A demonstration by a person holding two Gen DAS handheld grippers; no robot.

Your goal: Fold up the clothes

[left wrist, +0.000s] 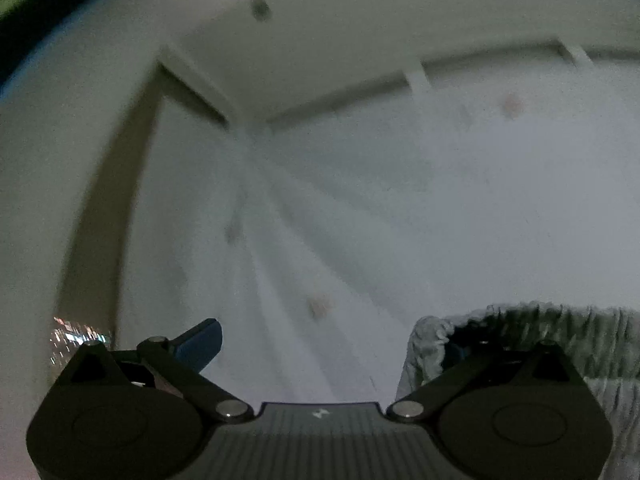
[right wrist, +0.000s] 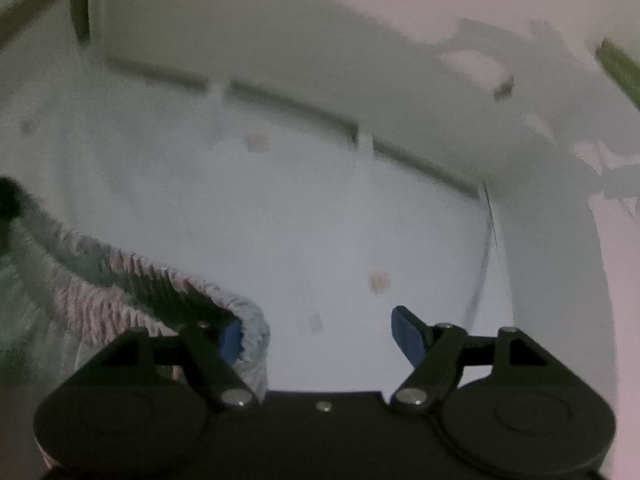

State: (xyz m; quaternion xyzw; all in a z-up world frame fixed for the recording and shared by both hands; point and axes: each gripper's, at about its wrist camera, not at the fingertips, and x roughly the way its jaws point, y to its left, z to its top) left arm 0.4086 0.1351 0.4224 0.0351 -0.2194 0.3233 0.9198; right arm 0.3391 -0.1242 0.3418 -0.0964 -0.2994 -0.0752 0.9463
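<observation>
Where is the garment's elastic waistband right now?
The waistband hangs between both grippers: looped over the right gripper's left finger and, in the left wrist view, draped over the left gripper's right finger.

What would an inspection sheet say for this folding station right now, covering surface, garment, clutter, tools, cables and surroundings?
Surface: white tabletop, blurred, with a few faint pinkish spots.
Job's things: one light ribbed garment, its gathered hem stretched between the two tools, draped over one finger of each.
Clutter: nothing seen.
Grippers: left tool open, hem hooked over the finger on the image's right; right tool open, hem looped over the blue pad on the image's left.
Cables: a thin dark line near the far corner, too blurred to say whether it is a cable.
Surroundings: white wall or panel behind the table; dim light.
</observation>
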